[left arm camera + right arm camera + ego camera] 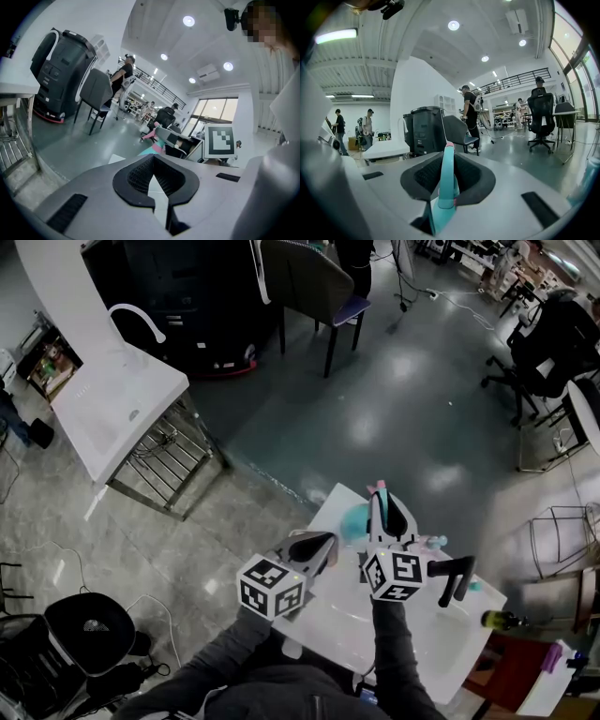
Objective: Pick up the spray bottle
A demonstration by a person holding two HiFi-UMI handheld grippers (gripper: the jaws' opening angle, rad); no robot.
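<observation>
The spray bottle [357, 518] is teal with a pink tip and is held over the white table [328, 620]. My right gripper [382, 501] is shut on it. In the right gripper view the bottle's teal neck [446, 180] stands upright between the dark pads [476, 180], pink tip on top. My left gripper [328, 542] hovers just left of it, apart from the bottle, shut with nothing in it [159, 186]. From the left gripper view the bottle [151, 138] shows ahead to the right, beside the right gripper's marker cube [219, 140].
A white sink unit with a curved tap [117, 399] stands at the left on a wire frame. A dark chair [309, 282] is at the back, office chairs [544, 343] at the right. On the table's right end lie a dark bent object [456, 577] and a green bottle [502, 620].
</observation>
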